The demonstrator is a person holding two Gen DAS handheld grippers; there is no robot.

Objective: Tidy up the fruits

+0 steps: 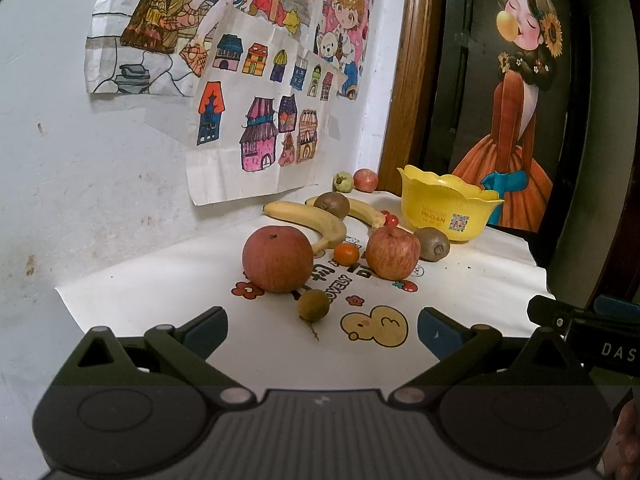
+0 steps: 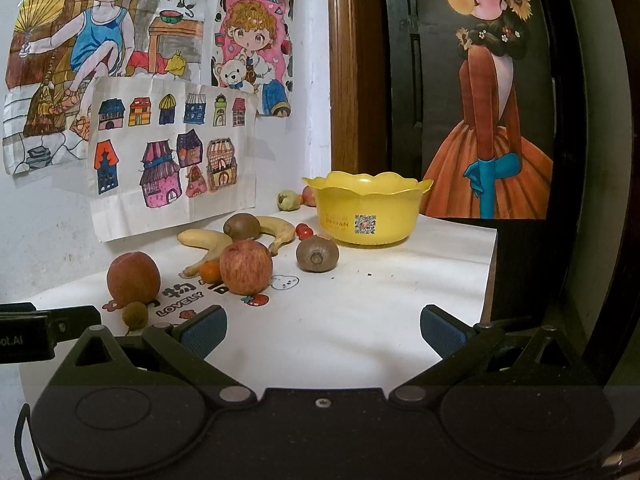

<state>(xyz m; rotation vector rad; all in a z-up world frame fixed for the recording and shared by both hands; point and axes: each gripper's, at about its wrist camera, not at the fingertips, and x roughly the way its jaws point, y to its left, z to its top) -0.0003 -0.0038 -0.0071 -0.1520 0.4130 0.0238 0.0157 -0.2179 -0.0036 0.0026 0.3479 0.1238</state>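
Fruit lies loose on a white printed cloth (image 1: 460,292). Nearest in the left wrist view are a small brown longan (image 1: 313,305), a large red apple (image 1: 277,259) and a second apple (image 1: 393,253), with a tiny orange (image 1: 346,254) between them. Two bananas (image 1: 316,220), two kiwis (image 1: 432,243) and red cherry tomatoes (image 1: 390,219) lie behind. An empty yellow bowl (image 1: 448,204) stands at the back right. My left gripper (image 1: 322,330) is open just short of the longan. My right gripper (image 2: 323,330) is open over bare cloth, with the apple (image 2: 245,267), kiwi (image 2: 317,254) and bowl (image 2: 366,208) ahead.
A guava (image 1: 343,181) and a small apple (image 1: 365,179) sit in the far corner by the wall. Children's drawings (image 1: 256,120) hang on the left wall. A wooden frame (image 1: 404,92) and a dark poster (image 1: 516,92) stand behind the bowl. The table edge (image 2: 490,264) drops off at the right.
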